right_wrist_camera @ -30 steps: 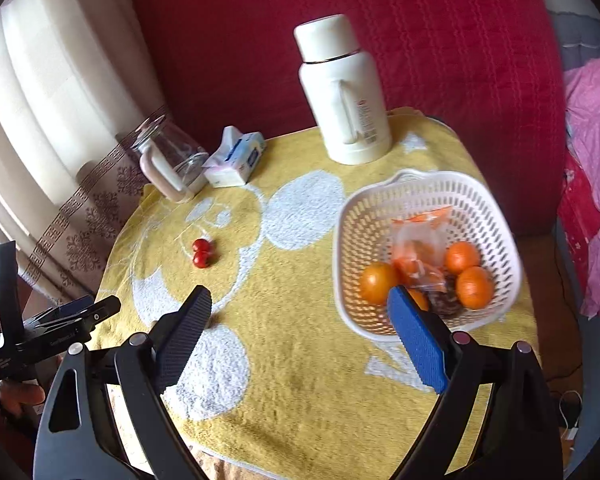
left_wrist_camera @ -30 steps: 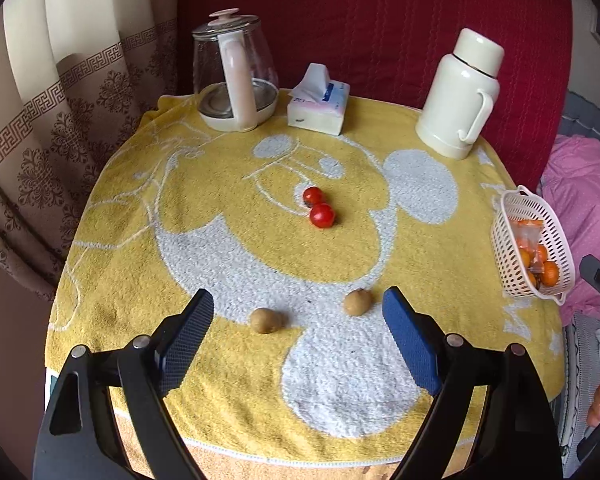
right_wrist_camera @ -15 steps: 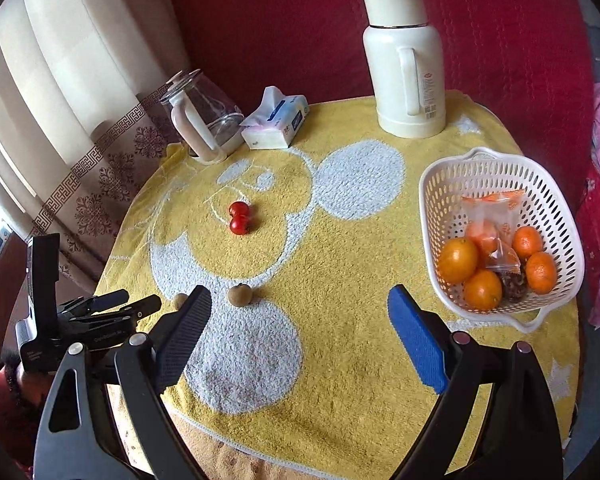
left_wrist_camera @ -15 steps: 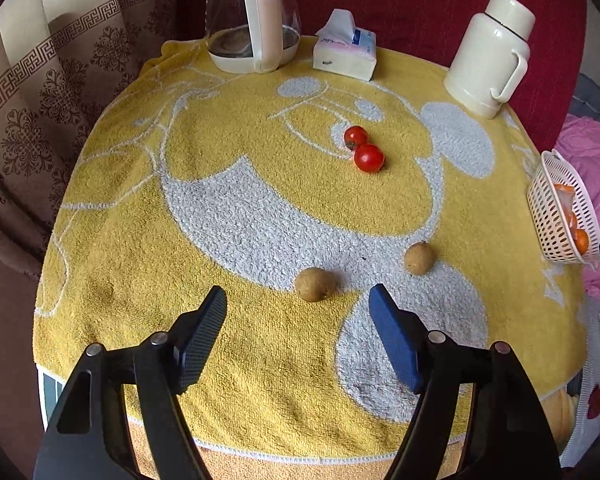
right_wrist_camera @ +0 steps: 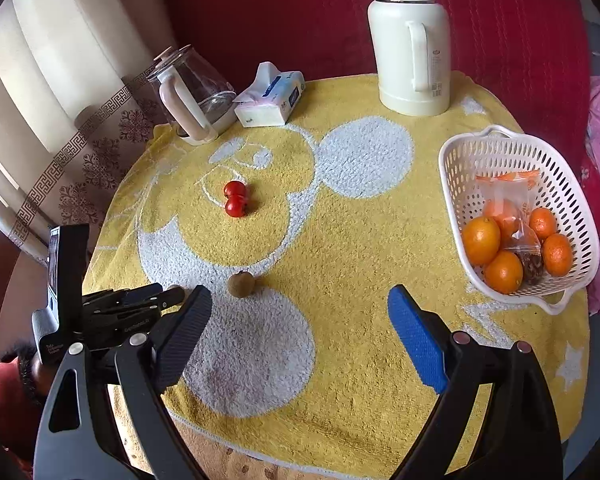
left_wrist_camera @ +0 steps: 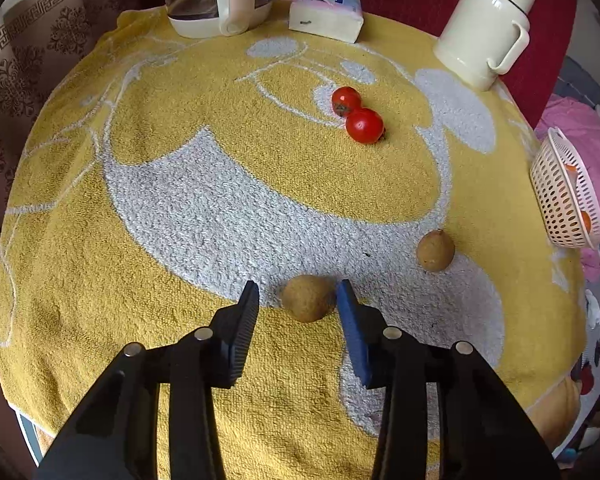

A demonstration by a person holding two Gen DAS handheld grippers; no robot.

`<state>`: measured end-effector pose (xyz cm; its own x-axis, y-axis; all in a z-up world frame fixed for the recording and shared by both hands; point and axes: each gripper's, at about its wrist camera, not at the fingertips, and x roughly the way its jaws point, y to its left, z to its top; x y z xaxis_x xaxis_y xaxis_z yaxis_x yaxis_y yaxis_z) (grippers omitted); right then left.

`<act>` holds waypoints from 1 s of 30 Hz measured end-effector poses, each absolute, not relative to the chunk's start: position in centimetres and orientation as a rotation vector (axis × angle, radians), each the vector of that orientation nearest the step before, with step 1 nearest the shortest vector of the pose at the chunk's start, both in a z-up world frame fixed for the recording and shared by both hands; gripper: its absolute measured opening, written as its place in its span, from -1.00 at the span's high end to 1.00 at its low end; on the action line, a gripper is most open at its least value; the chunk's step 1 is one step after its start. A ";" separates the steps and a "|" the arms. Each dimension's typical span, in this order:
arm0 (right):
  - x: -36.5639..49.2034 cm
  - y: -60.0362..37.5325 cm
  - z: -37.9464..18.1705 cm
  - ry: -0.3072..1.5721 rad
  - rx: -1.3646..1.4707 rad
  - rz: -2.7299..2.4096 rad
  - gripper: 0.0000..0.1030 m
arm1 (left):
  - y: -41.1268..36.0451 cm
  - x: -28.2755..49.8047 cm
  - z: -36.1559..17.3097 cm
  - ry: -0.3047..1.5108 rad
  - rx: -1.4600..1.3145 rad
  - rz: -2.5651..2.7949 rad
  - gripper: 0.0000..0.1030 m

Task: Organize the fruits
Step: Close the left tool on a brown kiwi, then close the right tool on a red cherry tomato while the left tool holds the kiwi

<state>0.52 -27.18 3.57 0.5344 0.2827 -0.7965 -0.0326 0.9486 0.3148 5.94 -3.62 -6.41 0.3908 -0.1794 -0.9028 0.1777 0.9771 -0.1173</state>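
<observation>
Since the earlier frame the left hand-held gripper [left_wrist_camera: 296, 300] has come down over the table [left_wrist_camera: 100, 280] and its jaws have just been closing around the nearer brown fruit [left_wrist_camera: 308, 297], which now sits between them on the yellow towel [left_wrist_camera: 220, 92]; the blue pad [left_wrist_camera: 350, 320] is at the fruit's side while a gap still shows on the black pad's side, so it is not yet pinched. The second brown fruit [left_wrist_camera: 435, 250] lies near it to the right, and two red tomatoes [left_wrist_camera: 358, 114], touching each other, lie farther back. The right hand-held gripper [right_wrist_camera: 300, 308] has shifted across the table and hangs spread wide with nothing between its pads. The white basket [right_wrist_camera: 452, 184] stands at the towel's right edge, holding oranges [right_wrist_camera: 480, 240] and a clear packet [right_wrist_camera: 512, 200]. At the back stand a glass kettle [right_wrist_camera: 192, 92], a tissue pack [right_wrist_camera: 272, 98] and a cream thermos [right_wrist_camera: 410, 40].
</observation>
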 end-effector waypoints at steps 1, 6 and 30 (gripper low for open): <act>0.6 -27.0 3.4 0.996 0.277 0.190 -0.76 | -3.7 6.0 -6.5 1.148 -0.002 -0.242 0.34; 1.8 -25.6 2.8 1.005 0.283 0.196 -0.76 | -3.6 5.8 -6.3 1.149 -0.012 -0.287 0.46; 15.3 -15.9 -1.8 1.058 0.179 0.321 -0.19 | 3.8 4.6 -0.6 1.041 -0.104 -0.243 0.46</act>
<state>15.25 -15.92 -1.82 0.4502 0.3437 -0.8241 -0.1729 0.9390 0.2972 4.65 3.83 -0.62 0.4817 -0.2483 -0.8404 0.1498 0.9682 -0.2002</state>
